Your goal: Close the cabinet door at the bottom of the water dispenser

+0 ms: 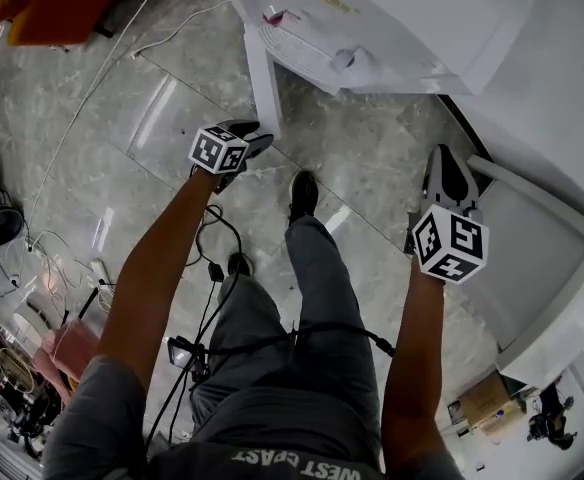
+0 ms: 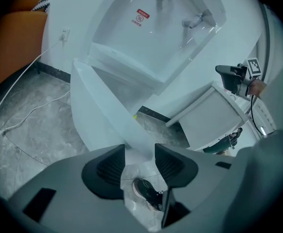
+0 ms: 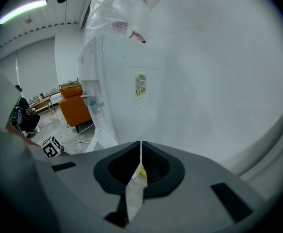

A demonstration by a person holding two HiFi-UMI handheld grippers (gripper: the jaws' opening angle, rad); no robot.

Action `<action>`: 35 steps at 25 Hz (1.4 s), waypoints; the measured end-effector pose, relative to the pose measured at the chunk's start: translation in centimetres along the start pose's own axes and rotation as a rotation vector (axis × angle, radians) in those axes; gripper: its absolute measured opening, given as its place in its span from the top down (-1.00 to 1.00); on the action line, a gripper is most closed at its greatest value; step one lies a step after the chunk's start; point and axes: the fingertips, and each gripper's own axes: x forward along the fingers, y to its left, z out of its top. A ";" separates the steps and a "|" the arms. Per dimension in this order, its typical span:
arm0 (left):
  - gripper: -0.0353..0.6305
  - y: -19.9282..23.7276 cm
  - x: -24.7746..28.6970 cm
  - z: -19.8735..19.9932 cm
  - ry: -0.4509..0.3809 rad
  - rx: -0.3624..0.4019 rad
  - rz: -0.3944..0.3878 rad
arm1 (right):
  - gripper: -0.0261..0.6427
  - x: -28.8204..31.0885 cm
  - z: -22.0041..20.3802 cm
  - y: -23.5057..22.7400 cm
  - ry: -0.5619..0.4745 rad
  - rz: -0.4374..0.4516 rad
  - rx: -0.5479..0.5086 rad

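Left gripper view: left gripper (image 2: 139, 152) jaws apart, straddling free edge of cabinet door (image 2: 100, 106), standing wide open at base of water dispenser (image 2: 151, 38). Door prob. light, stiff, hinged; push near free edge. Right gripper (image 3: 141, 147) clenched, empty. Power cord (image 2: 20, 115) on floor left of door, not in swing path.

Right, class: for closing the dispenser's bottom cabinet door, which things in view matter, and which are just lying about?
Belongs to the job:
water dispenser
its open cabinet door
left gripper, fingers apart with the door's edge between them

Just lying about:
orange chair
cardboard box
white unit on the right
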 end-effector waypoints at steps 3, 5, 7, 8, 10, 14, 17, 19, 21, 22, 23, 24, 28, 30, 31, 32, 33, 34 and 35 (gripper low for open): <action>0.31 -0.8 1.1 0.7 0.008 0.013 -0.008 | 0.83 -0.3 -0.5 -0.9 0.003 -0.015 0.015; 0.32 -1.3 1.8 1.2 0.015 0.026 -0.018 | 0.83 -0.6 -0.8 -1.5 0.004 -0.027 0.027; 0.32 -1.9 2.6 1.9 0.021 0.041 -0.028 | 0.83 -0.7 -1.1 -2.3 0.004 -0.033 0.037; 0.33 -2.2 3.1 2.2 0.022 0.050 -0.032 | 0.83 -0.7 -1.2 -2.7 0.004 -0.036 0.042; 0.33 -2.8 4.0 2.9 0.026 0.067 -0.038 | 0.83 -0.9 -1.8 -3.5 0.005 -0.045 0.054; 0.33 -3.7 5.6 4.5 0.040 0.099 -0.049 | 0.83 -1.6 -3.0 -5.0 0.012 -0.072 0.088; 0.33 -4.3 6.6 5.6 0.048 0.124 -0.053 | 0.83 -2.4 -3.6 -6.1 0.012 -0.090 0.112; 0.33 -4.5 7.2 6.5 0.051 0.147 -0.058 | 0.83 -3.1 -4.1 -6.9 0.007 -0.114 0.131; 0.33 -4.7 7.9 7.4 0.051 0.166 -0.060 | 0.83 -4.0 -4.7 -7.7 0.004 -0.139 0.149; 0.32 -4.8 8.3 7.9 0.050 0.172 -0.060 | 0.83 -4.4 -5.1 -8.1 0.003 -0.151 0.159; 0.33 -4.9 8.6 8.3 0.048 0.175 -0.059 | 0.83 -4.8 -5.5 -8.5 0.003 -0.163 0.170; 0.33 -5.0 8.8 8.6 0.045 0.178 -0.058 | 0.83 -5.3 -5.9 -8.8 0.004 -0.175 0.181; 0.33 -5.0 9.8 10.1 0.024 0.185 -0.048 | 0.83 -7.3 -7.7 -10.0 0.007 -0.224 0.228; 0.33 -5.0 10.3 10.8 0.001 0.172 -0.044 | 0.83 -8.3 -8.8 -10.6 0.010 -0.250 0.247; 0.33 -5.1 10.5 11.2 -0.014 0.164 -0.042 | 0.83 -8.8 -9.4 -10.9 0.013 -0.262 0.255; 0.33 -5.0 10.7 11.5 -0.029 0.158 -0.039 | 0.83 -9.2 -10.0 -11.1 0.015 -0.273 0.263; 0.33 -5.0 10.9 11.9 -0.045 0.155 -0.033 | 0.83 -9.6 -10.5 -11.3 0.019 -0.283 0.269; 0.33 -5.0 11.1 12.3 -0.061 0.156 -0.027 | 0.83 -10.0 -11.2 -11.4 0.024 -0.293 0.275; 0.33 -4.9 11.3 12.7 -0.077 0.160 -0.021 | 0.83 -10.3 -11.8 -11.5 0.032 -0.301 0.280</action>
